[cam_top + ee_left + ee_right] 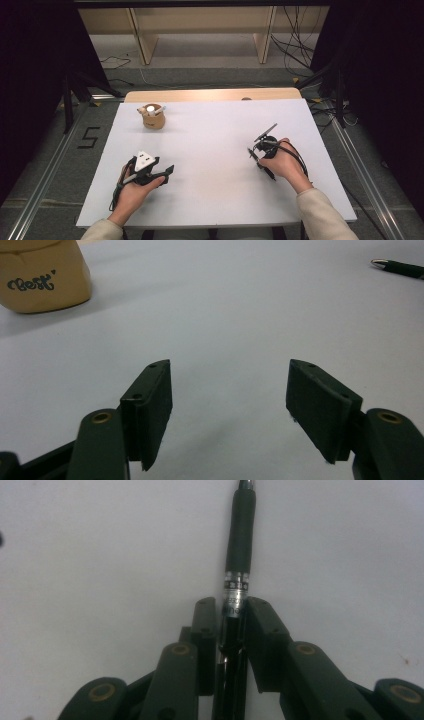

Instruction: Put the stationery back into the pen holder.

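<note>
right gripper [232,607]: clenched on black pen [240,535], 2 pads pinching its barrel, tip pointing away over the white bench [210,145] | left gripper [227,400]: released, nothing between its pads, low over bench | tan pen cup [153,117]: far-left corner; pen well apart from cup, on its right, nearer the person
</note>
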Demonstrator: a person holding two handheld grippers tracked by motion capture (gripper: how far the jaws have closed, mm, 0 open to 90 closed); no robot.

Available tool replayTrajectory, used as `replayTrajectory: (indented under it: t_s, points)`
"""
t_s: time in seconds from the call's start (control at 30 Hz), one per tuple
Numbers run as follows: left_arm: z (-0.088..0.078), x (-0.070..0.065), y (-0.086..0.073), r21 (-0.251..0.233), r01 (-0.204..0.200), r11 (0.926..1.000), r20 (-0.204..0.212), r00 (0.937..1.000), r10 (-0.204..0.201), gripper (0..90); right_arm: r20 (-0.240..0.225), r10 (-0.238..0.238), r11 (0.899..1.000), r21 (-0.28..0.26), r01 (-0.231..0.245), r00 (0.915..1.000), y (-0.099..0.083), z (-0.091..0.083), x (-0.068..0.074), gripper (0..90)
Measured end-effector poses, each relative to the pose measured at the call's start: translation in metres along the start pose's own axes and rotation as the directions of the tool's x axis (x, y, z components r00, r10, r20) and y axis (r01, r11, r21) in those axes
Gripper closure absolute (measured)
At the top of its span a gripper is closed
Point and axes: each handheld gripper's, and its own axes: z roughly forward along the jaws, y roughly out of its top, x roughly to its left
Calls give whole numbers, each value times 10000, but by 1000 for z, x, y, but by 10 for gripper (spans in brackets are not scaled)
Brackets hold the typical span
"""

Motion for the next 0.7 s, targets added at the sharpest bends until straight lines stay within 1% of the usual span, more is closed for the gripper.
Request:
replayTrajectory:
  t_s: [0.1, 0.23, 0.53, 0.7]
  points:
    - [0, 0, 0, 0, -10, 10000, -20, 10000, 10, 348, -28, -34, 10000, 4, 34, 10000, 0, 0, -1, 775]
    - [0, 0, 0, -18, -3, 10000, -21, 10000, 3, 348, -34, 81, 10000, -25, -81, 10000, 0, 0, -2, 792]
    - [0, 1, 0, -29, 10, 10000, -29, 10000, -10, 349, -53, 117, 9999, -34, -117, 9999, 0, 0, -2, 795]
    - [0, 1, 0, -32, 8, 10000, -25, 10000, -8, 349, 27, 147, 9998, -115, -147, 9999, -1, 0, -2, 796]
